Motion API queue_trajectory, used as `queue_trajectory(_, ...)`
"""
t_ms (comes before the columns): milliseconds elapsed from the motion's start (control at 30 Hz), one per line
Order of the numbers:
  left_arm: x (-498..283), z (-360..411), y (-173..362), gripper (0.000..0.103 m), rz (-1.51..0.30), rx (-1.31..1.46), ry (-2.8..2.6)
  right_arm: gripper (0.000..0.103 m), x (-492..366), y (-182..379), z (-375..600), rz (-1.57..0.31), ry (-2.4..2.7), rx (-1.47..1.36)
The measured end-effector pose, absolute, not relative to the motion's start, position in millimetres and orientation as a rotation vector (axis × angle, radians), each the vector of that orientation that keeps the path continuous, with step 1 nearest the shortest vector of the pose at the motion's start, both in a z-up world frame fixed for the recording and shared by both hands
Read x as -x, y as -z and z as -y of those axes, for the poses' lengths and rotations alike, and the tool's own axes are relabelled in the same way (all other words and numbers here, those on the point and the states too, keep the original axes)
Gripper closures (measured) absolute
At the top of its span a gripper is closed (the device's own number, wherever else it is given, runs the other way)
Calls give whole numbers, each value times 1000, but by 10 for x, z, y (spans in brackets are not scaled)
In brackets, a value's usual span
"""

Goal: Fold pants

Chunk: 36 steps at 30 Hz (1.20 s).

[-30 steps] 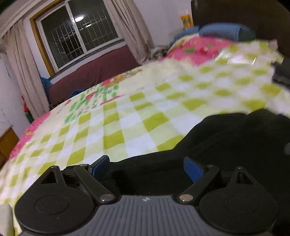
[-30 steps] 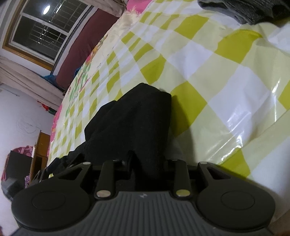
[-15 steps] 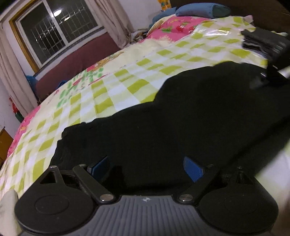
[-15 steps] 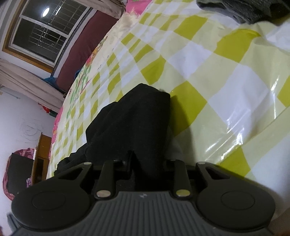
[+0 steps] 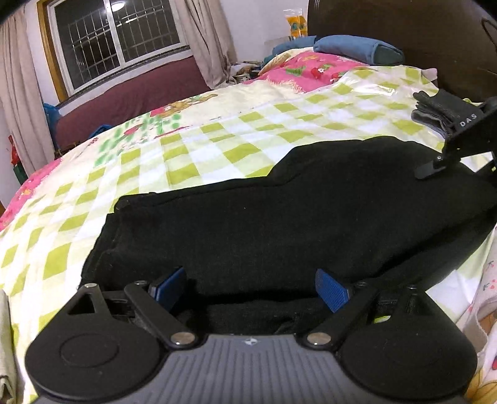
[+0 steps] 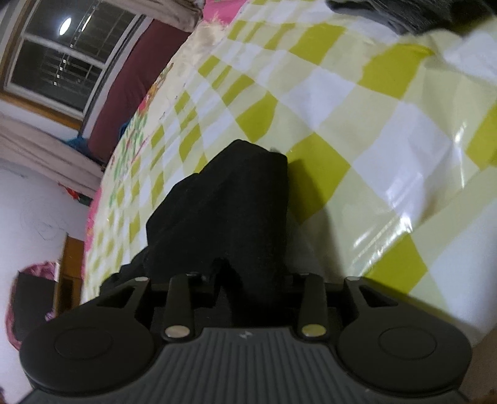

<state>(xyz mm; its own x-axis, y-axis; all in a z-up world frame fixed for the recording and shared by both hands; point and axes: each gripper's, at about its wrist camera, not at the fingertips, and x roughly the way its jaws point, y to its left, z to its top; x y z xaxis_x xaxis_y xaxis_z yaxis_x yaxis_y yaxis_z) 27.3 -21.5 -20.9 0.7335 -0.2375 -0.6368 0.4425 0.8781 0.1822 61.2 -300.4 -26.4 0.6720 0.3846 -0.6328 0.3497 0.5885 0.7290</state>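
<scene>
Black pants [image 5: 279, 217] lie spread flat across the yellow-checked bed cover [image 5: 186, 161]. My left gripper [image 5: 250, 290] hovers at their near edge with its blue pads [image 5: 330, 292] wide apart; cloth lies loosely between them without being pinched. At the far right of the left wrist view, my right gripper [image 5: 435, 164] rests on the pants' right end. In the right wrist view a ridge of the black pants [image 6: 223, 211] rises up into my right gripper [image 6: 251, 273] and covers its pads. Its jaws are opening with the cloth still bunched between them.
A folded dark grey garment [image 5: 435, 108] lies on the cover beyond the right gripper, also seen as the grey garment [image 6: 403, 12]. Blue pillows [image 5: 357, 49] and a dark headboard [image 5: 403, 37] stand at the bed's head. A barred window [image 5: 118, 40] and a maroon sofa [image 5: 130, 96] are behind.
My left gripper has drawn back toward the near edge, so the whole spread of the pants now shows. The right gripper has stayed put on the same bunch of cloth, its arms slightly wider.
</scene>
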Motion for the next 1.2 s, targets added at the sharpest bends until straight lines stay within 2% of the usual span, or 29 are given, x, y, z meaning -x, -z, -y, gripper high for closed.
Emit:
queue_trajectory(67, -257, 207, 186, 0, -634, -321, 390, 70, -570, 262, 2992, -864, -30, -972)
queue_trajectory(100, -245, 203, 172, 0, -628, -312, 394, 78, -561, 249, 2979, -866, -26, -970)
queue_trajectory(167, -241, 202, 163, 0, -621, -308, 391, 84, -542, 192, 2946, -863, -21, -981)
queue_trajectory(267, -295, 232, 246, 0, -671, -347, 393, 88, -549, -29, 2854, -840, -30, -951)
queue_trajectory(500, -309, 224, 247, 0, -689, -383, 402, 88, -771, -779, 2267, -814, -90, -773)
queue_trajectory(733, -349, 49, 164, 0, -729, -335, 413, 88, -1205, -1154, 1318, -837, -200, -576)
queue_trajectory(900, -397, -191, 90, 0, -764, -235, 410, 88, -1484, -1143, 511, -910, -256, -383)
queue_trajectory(1133, -501, -583, 40, 0, -793, -62, 391, 88, -1700, -860, -258, -1043, -319, -299)
queue_trajectory(1167, -512, -606, 48, 0, -800, -54, 383, 87, -1731, -826, -309, -1054, -317, -283)
queue_trajectory(1200, -526, -630, 57, 0, -807, -48, 372, 80, -1764, -785, -365, -1073, -316, -271)
